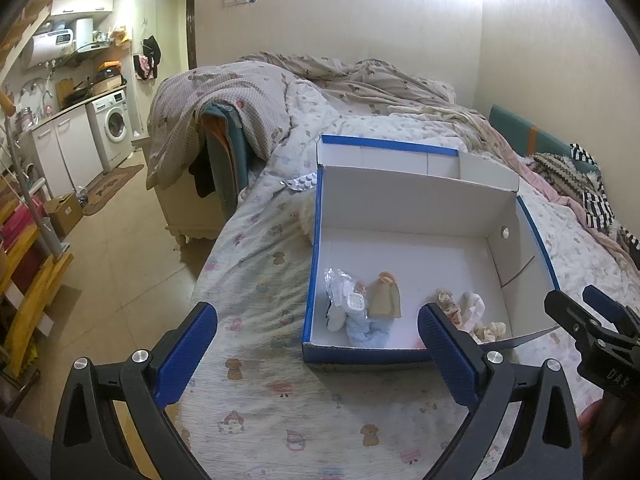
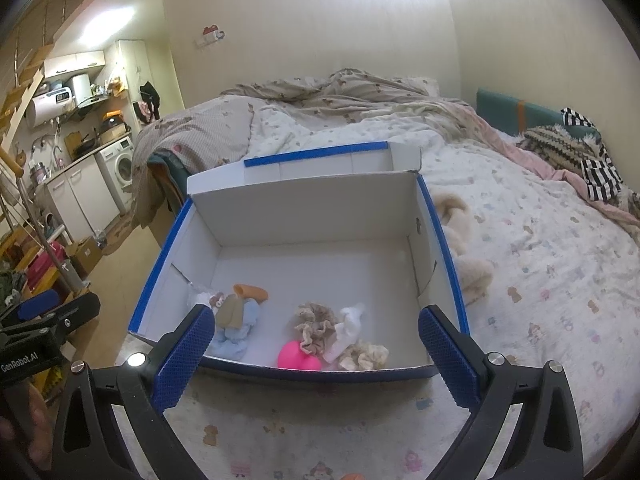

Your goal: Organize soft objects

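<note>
Both hand-held grippers, left and right, hover spread apart and empty before the box, whose near end collects the soft bits.

A small studio home, sleeping and cooking in one room: an unmade bed with a cartoon-print quilt fills the middle, while along the far left wall stand a washing machine under a kitchen counter, white cabinets, a water heater and clothes hung on hooks
</note>
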`<state>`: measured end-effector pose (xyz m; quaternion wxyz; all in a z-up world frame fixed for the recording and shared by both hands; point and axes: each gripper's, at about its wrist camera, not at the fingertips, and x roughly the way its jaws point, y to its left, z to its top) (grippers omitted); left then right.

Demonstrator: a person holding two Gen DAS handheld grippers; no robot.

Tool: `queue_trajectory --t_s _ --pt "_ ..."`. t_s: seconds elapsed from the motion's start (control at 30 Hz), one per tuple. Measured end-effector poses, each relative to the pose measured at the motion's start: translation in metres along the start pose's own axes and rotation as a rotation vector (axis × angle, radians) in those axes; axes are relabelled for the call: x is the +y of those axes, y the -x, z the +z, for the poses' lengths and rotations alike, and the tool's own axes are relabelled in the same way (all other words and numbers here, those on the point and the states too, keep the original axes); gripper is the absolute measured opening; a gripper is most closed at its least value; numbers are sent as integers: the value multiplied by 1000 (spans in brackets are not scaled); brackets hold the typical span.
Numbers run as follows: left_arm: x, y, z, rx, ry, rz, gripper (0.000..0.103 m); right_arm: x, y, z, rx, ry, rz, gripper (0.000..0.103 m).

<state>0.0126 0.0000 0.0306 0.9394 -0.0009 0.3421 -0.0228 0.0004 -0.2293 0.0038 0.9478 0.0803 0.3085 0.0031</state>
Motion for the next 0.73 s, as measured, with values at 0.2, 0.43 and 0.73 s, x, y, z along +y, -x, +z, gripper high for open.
queue_trajectory --t_s 0.2,0.43,0.73 --pt "-1 -1 0 2 -2 1 100 0 0 0 -1 0 1 103" --pt "1 -2 -1 5 4 -5 100 0 1 -1 -2 0 2 103" --pt "1 -2 -1 6 4 -4 100 1 2 -1 0 -3 -2 103"
